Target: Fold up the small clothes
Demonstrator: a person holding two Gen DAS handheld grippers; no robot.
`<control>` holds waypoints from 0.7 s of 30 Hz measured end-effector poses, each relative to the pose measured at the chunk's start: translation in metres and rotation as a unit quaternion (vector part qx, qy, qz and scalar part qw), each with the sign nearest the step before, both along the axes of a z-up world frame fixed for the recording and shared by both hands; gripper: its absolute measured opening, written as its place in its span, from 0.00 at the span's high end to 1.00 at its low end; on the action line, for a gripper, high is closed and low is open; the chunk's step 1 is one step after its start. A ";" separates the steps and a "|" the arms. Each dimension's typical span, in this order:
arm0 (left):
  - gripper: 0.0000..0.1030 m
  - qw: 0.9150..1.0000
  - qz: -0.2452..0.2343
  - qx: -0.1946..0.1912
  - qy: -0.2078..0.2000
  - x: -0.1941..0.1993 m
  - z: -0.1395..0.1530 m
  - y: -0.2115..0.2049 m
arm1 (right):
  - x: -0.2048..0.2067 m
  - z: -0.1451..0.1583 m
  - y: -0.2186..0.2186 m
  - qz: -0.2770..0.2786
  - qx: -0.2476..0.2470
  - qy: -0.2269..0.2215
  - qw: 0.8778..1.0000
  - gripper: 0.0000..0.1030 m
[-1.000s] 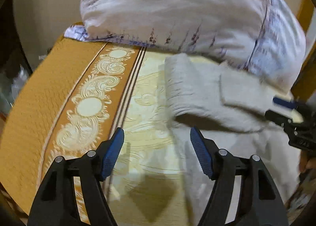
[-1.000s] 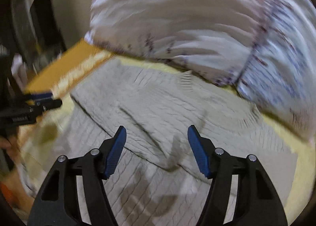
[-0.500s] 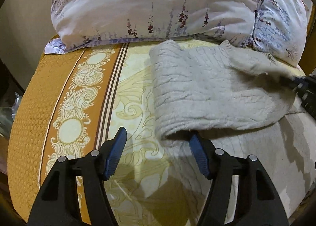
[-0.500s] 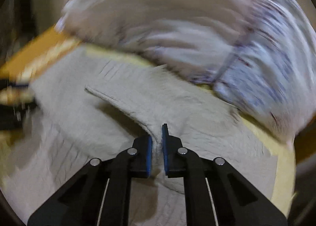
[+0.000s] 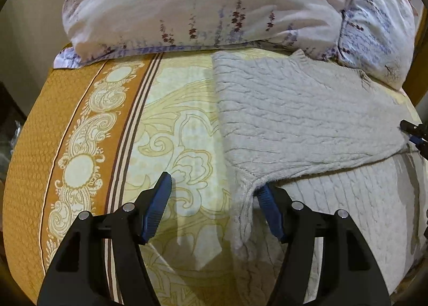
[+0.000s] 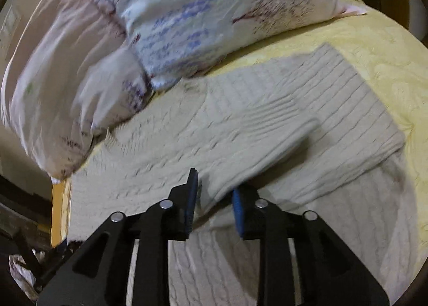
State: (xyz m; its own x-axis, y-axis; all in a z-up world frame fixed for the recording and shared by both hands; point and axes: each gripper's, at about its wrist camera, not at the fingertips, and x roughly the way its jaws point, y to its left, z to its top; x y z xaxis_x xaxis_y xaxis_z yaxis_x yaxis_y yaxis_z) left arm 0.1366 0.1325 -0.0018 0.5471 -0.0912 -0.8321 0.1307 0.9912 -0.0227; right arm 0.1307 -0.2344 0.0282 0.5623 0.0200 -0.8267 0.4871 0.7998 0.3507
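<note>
step: folding sweater (image 6: 240,129) sleeve across | right gripper (image 6: 212,196) jaws just opening, sleeve between, loosening | left gripper (image 5: 214,199) gaping, holding nothing | advice: releasing sleeve flat, edges aligning

One pale grey cable-knit sweater (image 5: 302,118) lies at the centre of the left wrist view. Two floral white pillows are stacked at twelve o'clock: the plain lavender-sprigged pillow (image 5: 203,3) and the blue-printed pillow (image 6: 214,11). One yellow-and-orange patterned bedspread (image 5: 88,129) shows. Two black grippers appear, each with two blue-padded fingers (image 5: 157,207).
</note>
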 end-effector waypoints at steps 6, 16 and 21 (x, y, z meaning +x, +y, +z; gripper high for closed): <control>0.36 1.000 0.011 0.003 0.004 0.001 0.000 0.000 | 0.014 -0.004 -0.030 -0.024 -0.015 0.026 0.999 0.92; 0.36 1.000 0.024 0.002 0.006 0.001 0.000 -0.001 | 0.016 -0.004 -0.034 -0.007 -0.057 0.053 0.997 0.88; 0.36 0.999 0.029 -0.004 0.012 -0.003 0.002 0.003 | -0.001 0.011 -0.037 -0.017 -0.107 0.048 0.993 0.65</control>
